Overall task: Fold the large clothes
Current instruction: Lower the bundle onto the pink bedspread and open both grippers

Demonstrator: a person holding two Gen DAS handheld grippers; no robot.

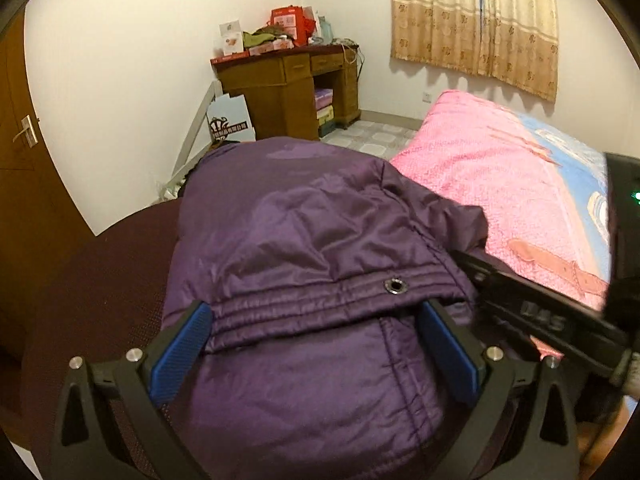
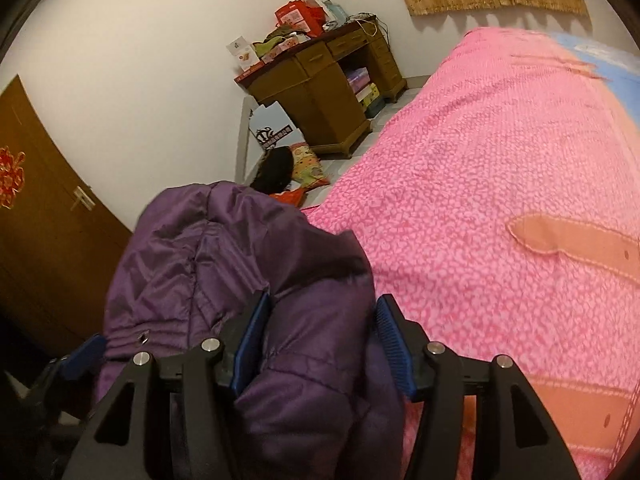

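Note:
A puffy purple jacket (image 1: 304, 240) lies bunched at the near corner of the pink bed cover (image 1: 500, 184). Its stitched hem with a metal eyelet (image 1: 395, 286) faces me. My left gripper (image 1: 318, 340) is open very wide, and the jacket bulges between its blue pads (image 1: 192, 340). In the right wrist view the jacket (image 2: 208, 264) fills the gap of my right gripper (image 2: 325, 340), which is open about half way; no pinch shows. The right gripper's black frame (image 1: 532, 312) reaches into the jacket's right side. A left pad (image 2: 86, 350) shows at the jacket's left.
A dark maroon surface (image 1: 112, 280) lies under the jacket's left side. Across the tiled floor stands a cluttered wooden desk (image 1: 288, 92), with a white bag (image 2: 272, 128), a pillow (image 2: 308, 164) and a dark bundle near it. A brown door (image 1: 24, 140) is at left. Curtains (image 1: 480, 12) hang behind the bed.

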